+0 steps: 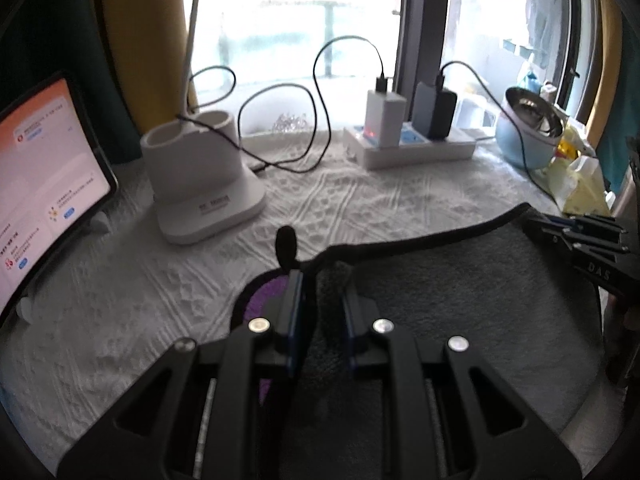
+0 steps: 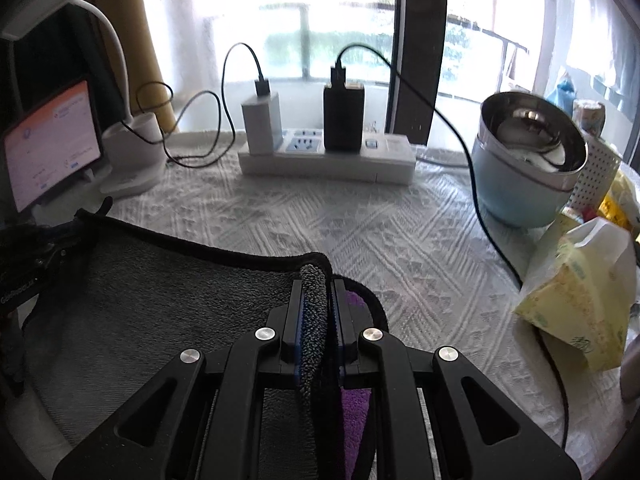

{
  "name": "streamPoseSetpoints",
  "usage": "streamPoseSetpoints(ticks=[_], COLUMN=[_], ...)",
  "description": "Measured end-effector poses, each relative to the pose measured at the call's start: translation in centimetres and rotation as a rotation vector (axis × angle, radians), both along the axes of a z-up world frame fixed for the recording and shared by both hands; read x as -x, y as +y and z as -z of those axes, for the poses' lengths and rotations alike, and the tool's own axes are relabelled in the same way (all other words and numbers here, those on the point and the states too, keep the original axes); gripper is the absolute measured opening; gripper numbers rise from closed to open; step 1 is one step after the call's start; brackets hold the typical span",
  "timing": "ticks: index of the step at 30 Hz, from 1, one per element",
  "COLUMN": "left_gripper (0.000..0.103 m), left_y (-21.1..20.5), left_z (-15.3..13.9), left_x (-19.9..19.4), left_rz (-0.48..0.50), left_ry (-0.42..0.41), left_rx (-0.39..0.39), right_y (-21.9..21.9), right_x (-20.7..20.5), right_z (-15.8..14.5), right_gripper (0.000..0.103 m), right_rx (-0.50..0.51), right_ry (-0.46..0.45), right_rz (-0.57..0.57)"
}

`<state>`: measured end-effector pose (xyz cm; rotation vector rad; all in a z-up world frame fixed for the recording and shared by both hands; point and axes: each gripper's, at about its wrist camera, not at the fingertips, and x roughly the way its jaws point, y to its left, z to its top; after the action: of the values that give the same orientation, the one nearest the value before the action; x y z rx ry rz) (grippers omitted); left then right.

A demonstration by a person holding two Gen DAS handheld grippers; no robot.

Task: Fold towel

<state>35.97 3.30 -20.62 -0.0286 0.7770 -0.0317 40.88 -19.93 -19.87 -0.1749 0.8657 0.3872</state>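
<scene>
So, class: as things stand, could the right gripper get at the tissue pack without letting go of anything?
Probably not. The right gripper is shut on the towel, so it would drag the towel along. The tissue pack lies off to its right with bare tablecloth between, so the path itself looks free.

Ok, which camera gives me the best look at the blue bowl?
The right wrist view. The bowl sits large there, with its steel inner pan and blue shell clear, a black cable crossing in front. In the left wrist view the bowl is small and warped near the right edge, partly behind yellow packaging.
</scene>
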Motion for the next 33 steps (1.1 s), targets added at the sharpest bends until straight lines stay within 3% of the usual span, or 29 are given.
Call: streamPoseSetpoints(ticks=[8,12,13,14,17,18,33], left_gripper=[0.024,0.03,0.037,0.052,0.087,0.089,0.095], left_y=[0.2,0.4,0.4,0.4,0.8,0.8,1.5], left_z=[1.1,0.8,0.7,0.5,-0.1,-0.3,-3.3], left_x=[-1.3,-1.2,-1.1,-1.0,-0.5,-0.4,3.7], left_rz=[-0.021,-0.027,-0.027,-0.028,-0.032,-0.035,-0.07], left_ry=[0.078,0.08,0.077,0.072,0.048,0.042,-0.036], left_rx=[0.01,0.006,0.007,0.009,0.031,0.036,0.049], right_y=[0.0,0.0,0.0,-0.1,-0.2,-0.3,0.1], right_x=[-0.8,-1.0,-1.1,-1.1,-1.0,-0.9,2.2], right_z=[0.9,1.0,1.0,1.0,0.8,0.6,-2.6], right_gripper=[0.013,0.024,0.027,0.029,0.036,0.04,0.046], right_rx=[0.018,0.024,0.025,0.026,0.036,0.039,0.015], right_ry=[0.051,0.063,0.064,0.064,0.053,0.046,-0.013], right_rz=[0.018,0.034,0.039,0.044,0.056,0.059,0.059])
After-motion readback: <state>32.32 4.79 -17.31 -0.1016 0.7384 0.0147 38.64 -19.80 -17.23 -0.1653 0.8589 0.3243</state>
